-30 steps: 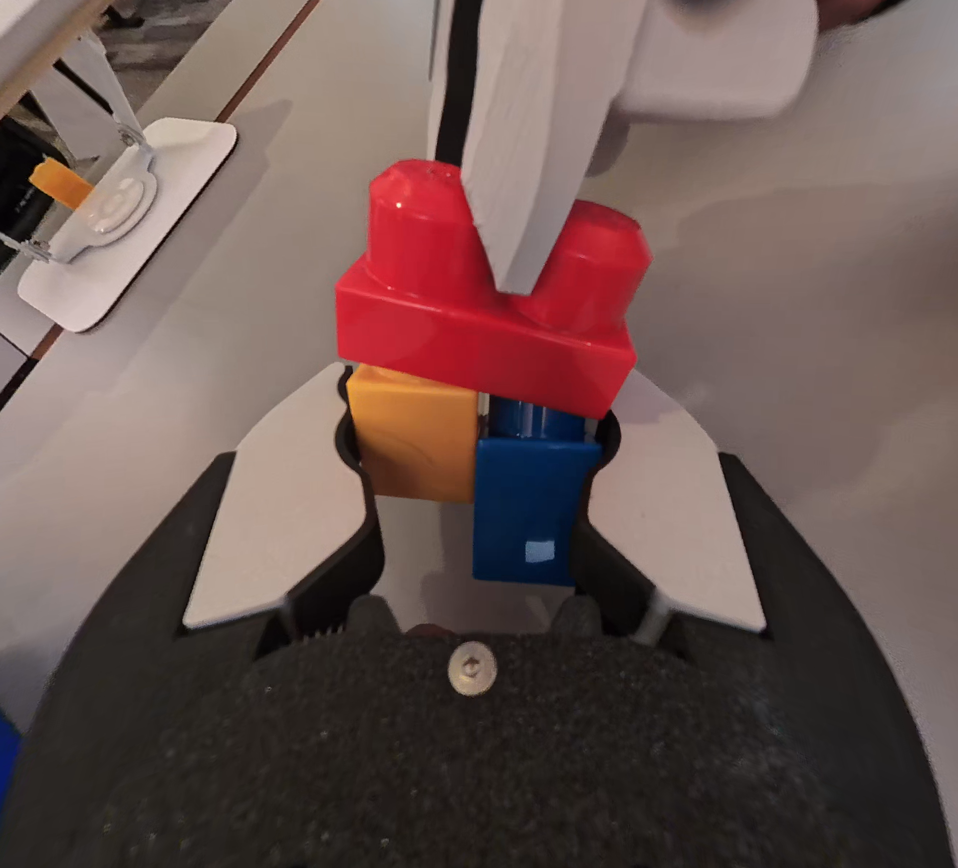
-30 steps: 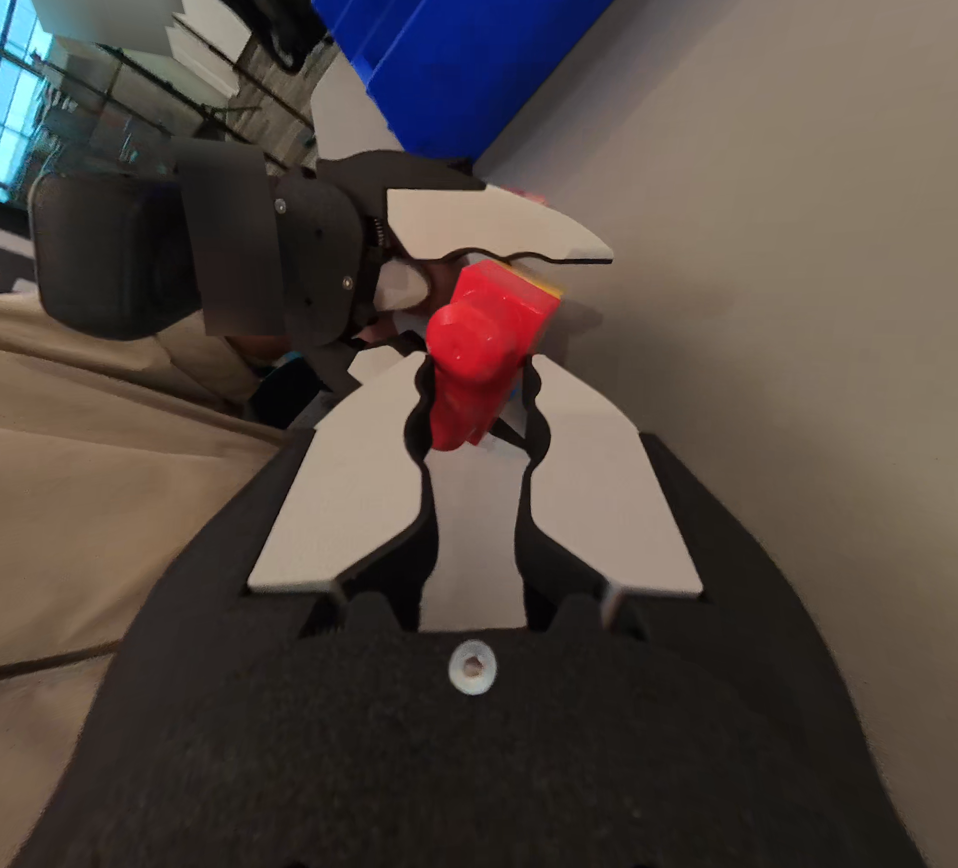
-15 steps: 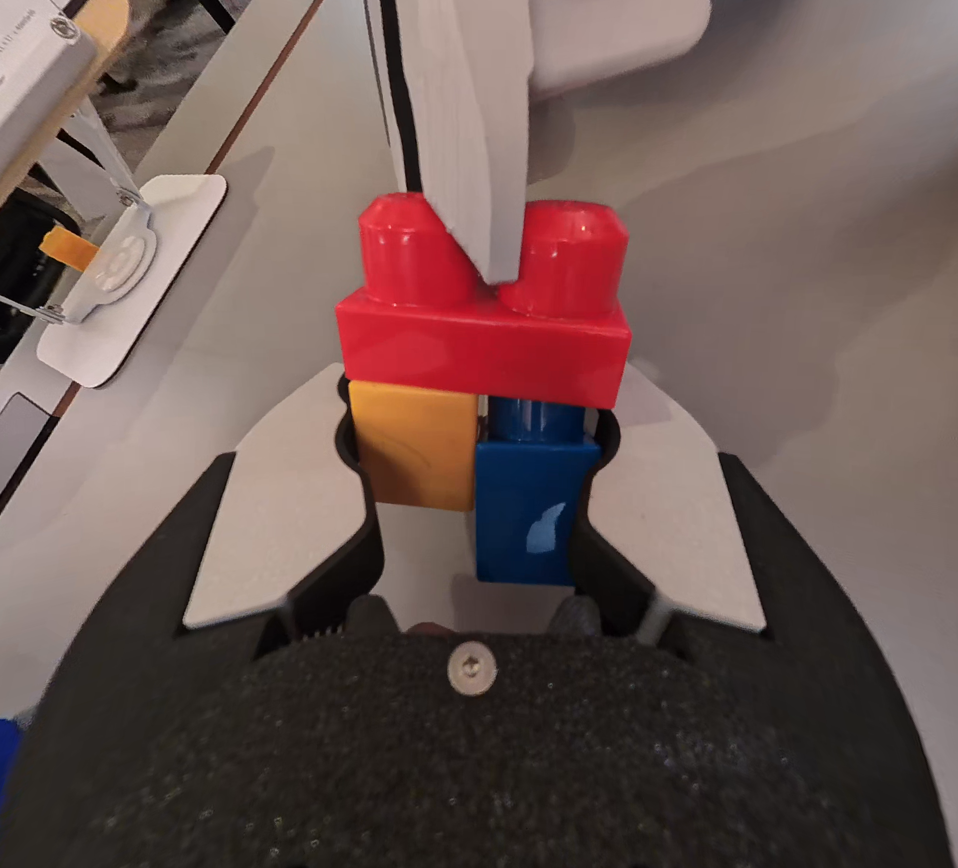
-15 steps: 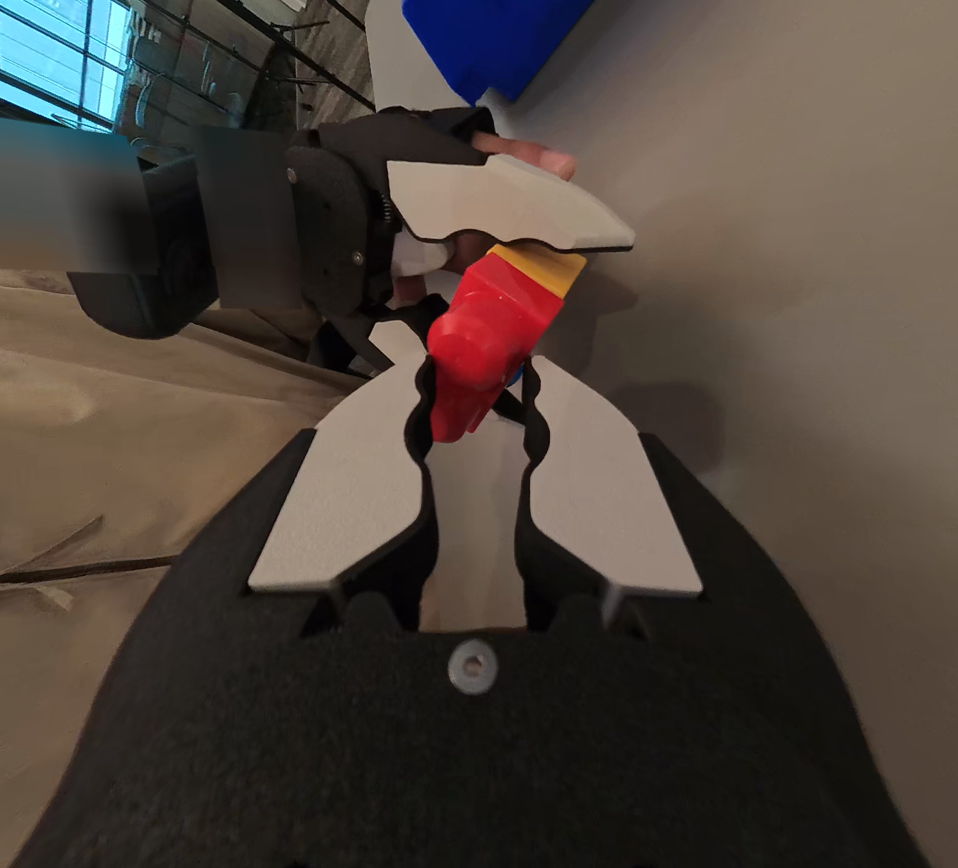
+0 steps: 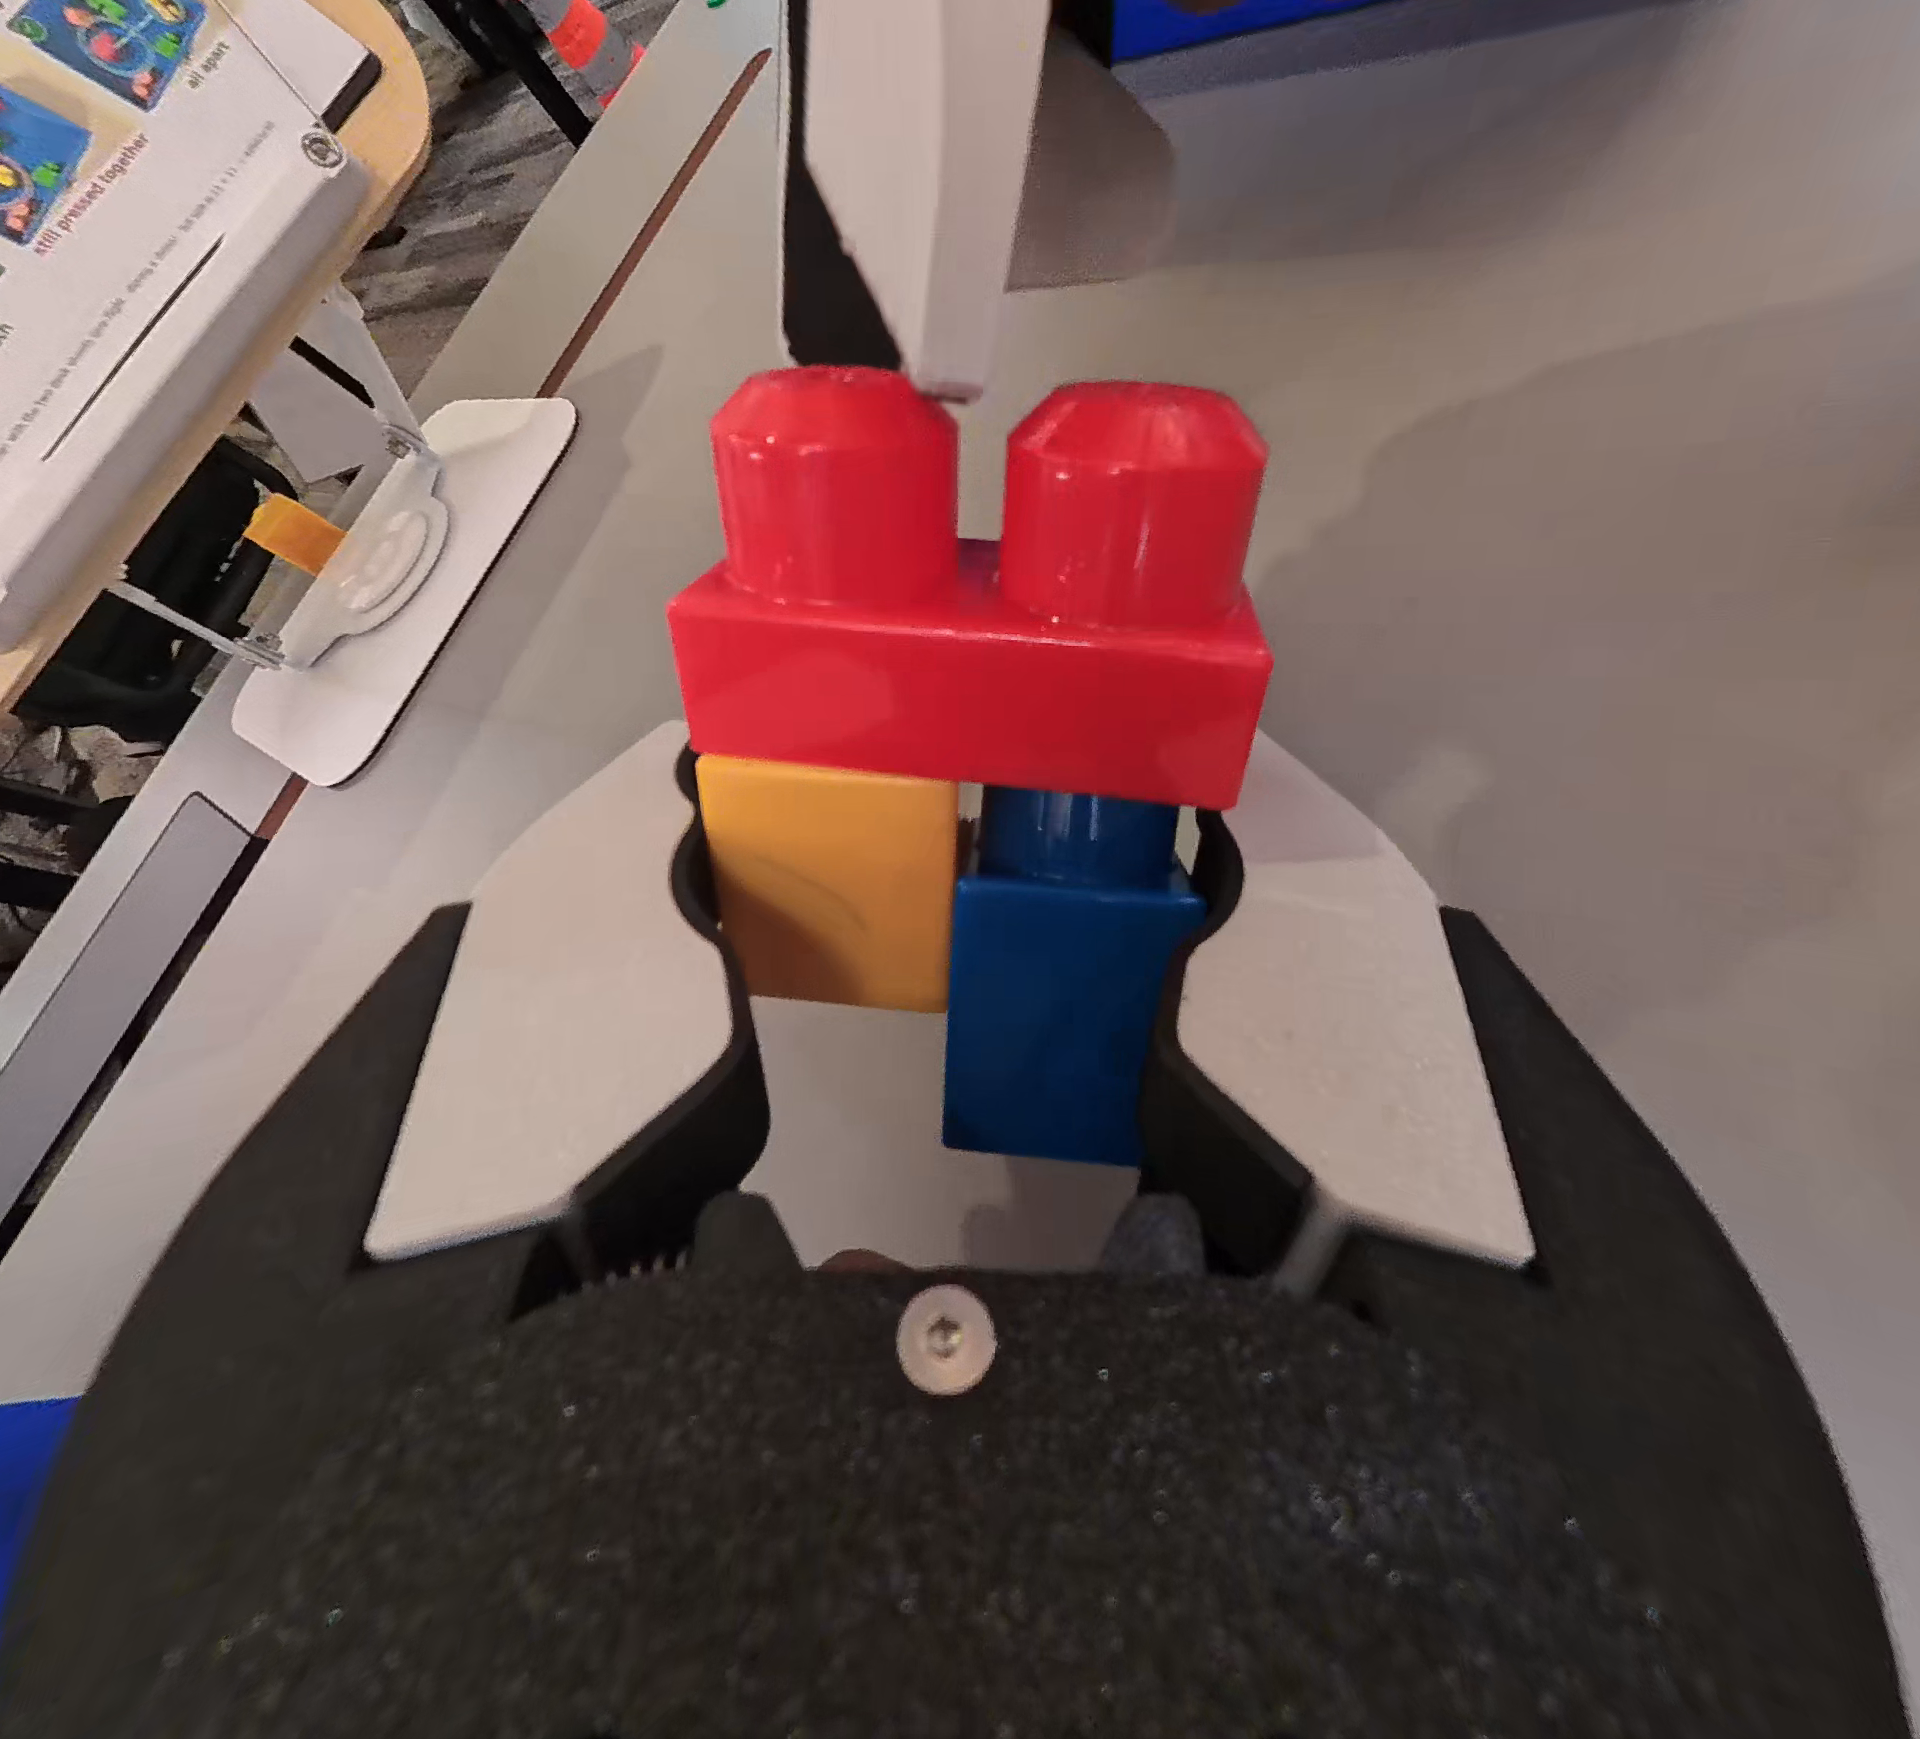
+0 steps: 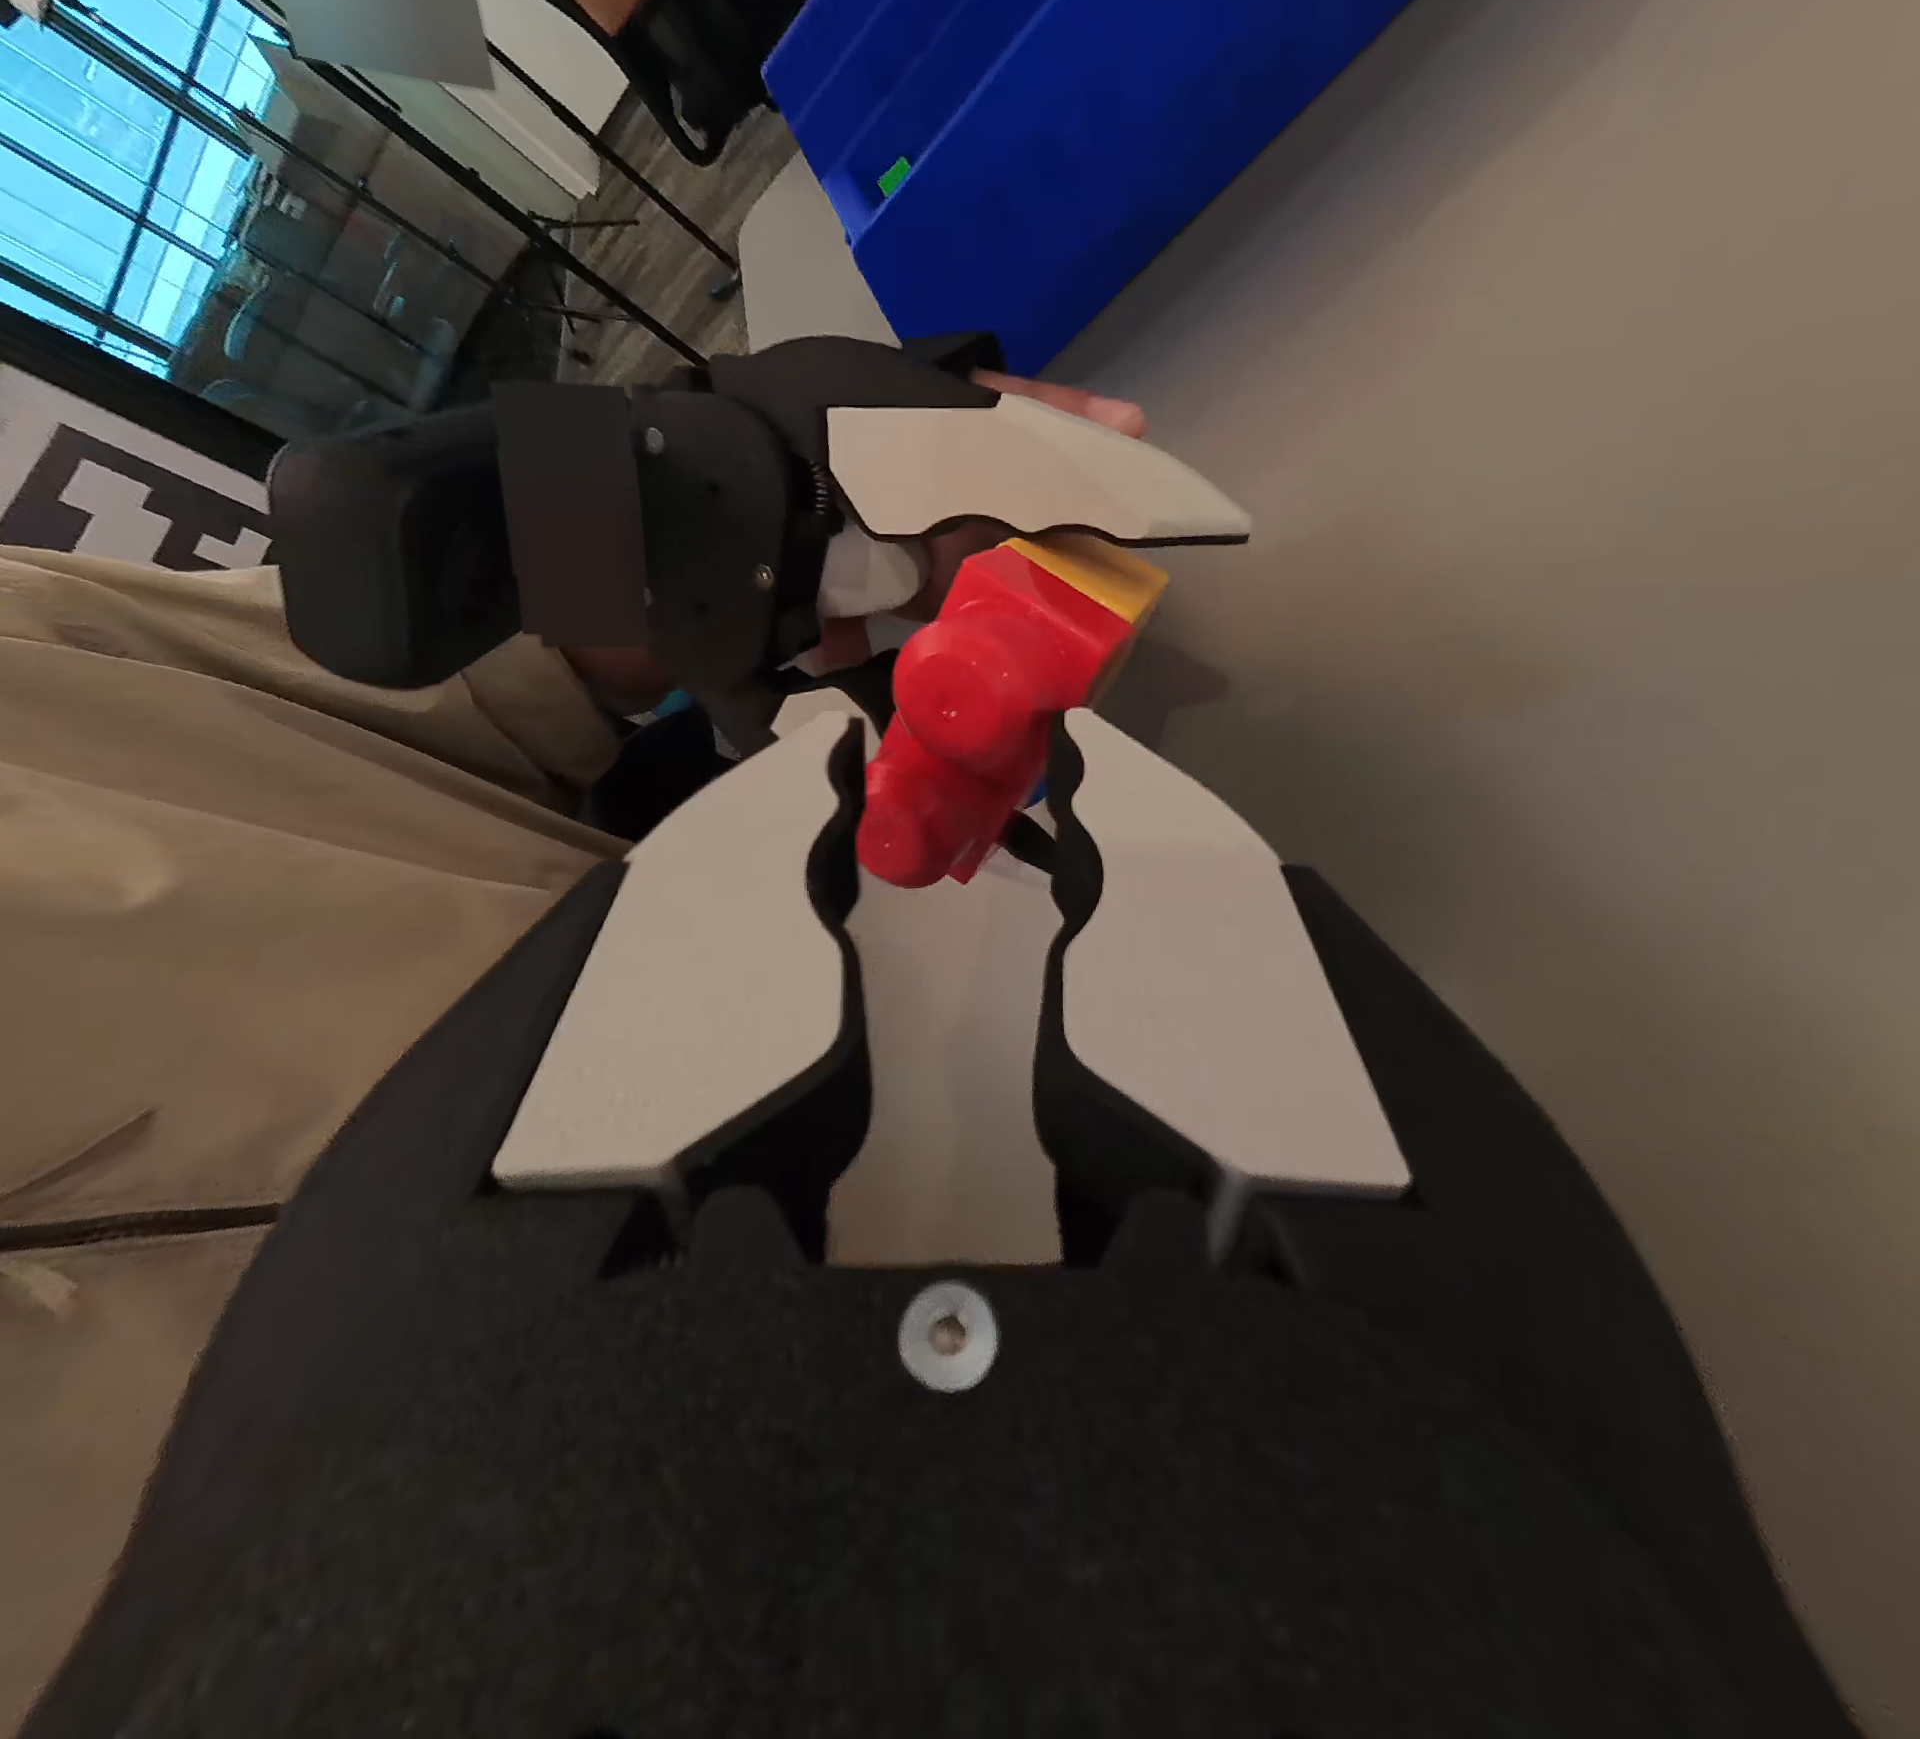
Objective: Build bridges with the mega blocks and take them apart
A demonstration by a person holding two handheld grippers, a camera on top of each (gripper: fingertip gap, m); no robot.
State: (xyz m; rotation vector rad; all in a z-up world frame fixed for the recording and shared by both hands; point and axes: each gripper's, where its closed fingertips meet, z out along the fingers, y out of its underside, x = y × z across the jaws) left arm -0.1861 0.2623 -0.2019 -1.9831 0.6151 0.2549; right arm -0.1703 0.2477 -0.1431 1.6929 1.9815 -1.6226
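At centre frame of the left wrist view, the left gripper (image 5: 956, 868) clamps a yellow block (image 5: 831, 879) and a blue block (image 5: 1060, 1014) side by side between its fingers, a red block (image 5: 966, 692) bridging their tops above the grey table (image 5: 1558, 546). From the upper edge, one fingertip of the right gripper (image 6: 961, 785) touches a red stud. Its jaws stand parted around the red block in the right wrist view. A blue bin (image 6: 1143, 79) sits upper right.
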